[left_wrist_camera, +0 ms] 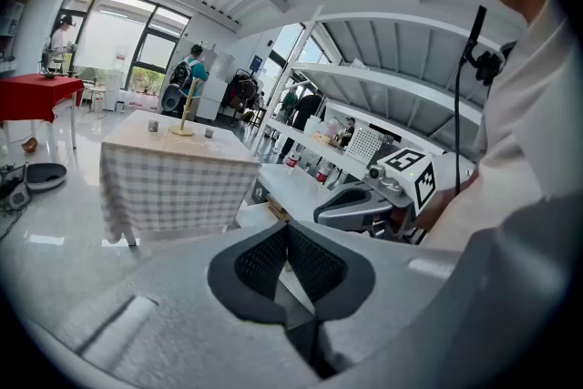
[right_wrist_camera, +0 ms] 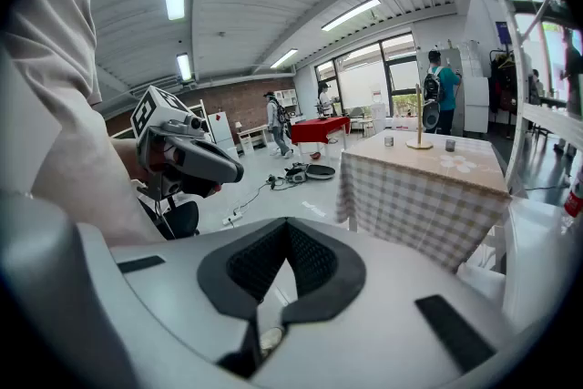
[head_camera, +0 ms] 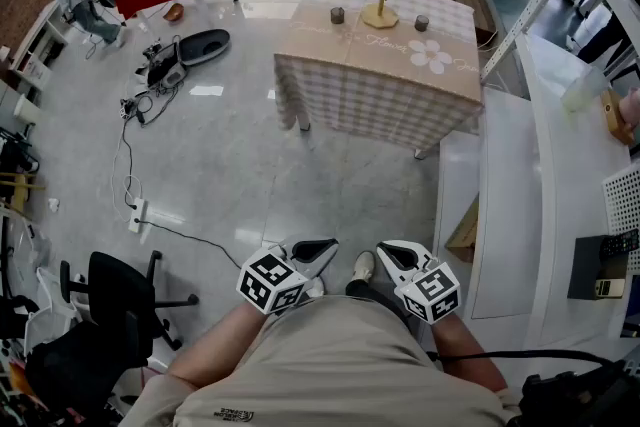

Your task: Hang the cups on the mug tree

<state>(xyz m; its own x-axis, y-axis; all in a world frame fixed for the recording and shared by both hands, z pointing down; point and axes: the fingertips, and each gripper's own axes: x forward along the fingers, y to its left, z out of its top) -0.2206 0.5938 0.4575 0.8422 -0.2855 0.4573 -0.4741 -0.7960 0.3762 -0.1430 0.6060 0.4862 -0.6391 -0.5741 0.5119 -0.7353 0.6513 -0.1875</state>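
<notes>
Head view: the left gripper (head_camera: 322, 248) and the right gripper (head_camera: 388, 252) sit close to the person's body, each with its jaws pressed together on nothing. Open grey floor (head_camera: 250, 175) stretches to the far checked table (head_camera: 330, 50). The mug tree (head_camera: 381, 5) stands near its far edge, between the left cup (head_camera: 337, 15) and the right cup (head_camera: 422, 22), both apparently unhung. A white bench (head_camera: 505, 195) runs along the right.

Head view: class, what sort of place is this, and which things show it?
Probably a lab or workshop hall, not a home: black cables and a white power strip lie on the glossy grey floor, white workbenches line the right side, and a lone checked-cloth table carries a wooden mug tree.
</notes>
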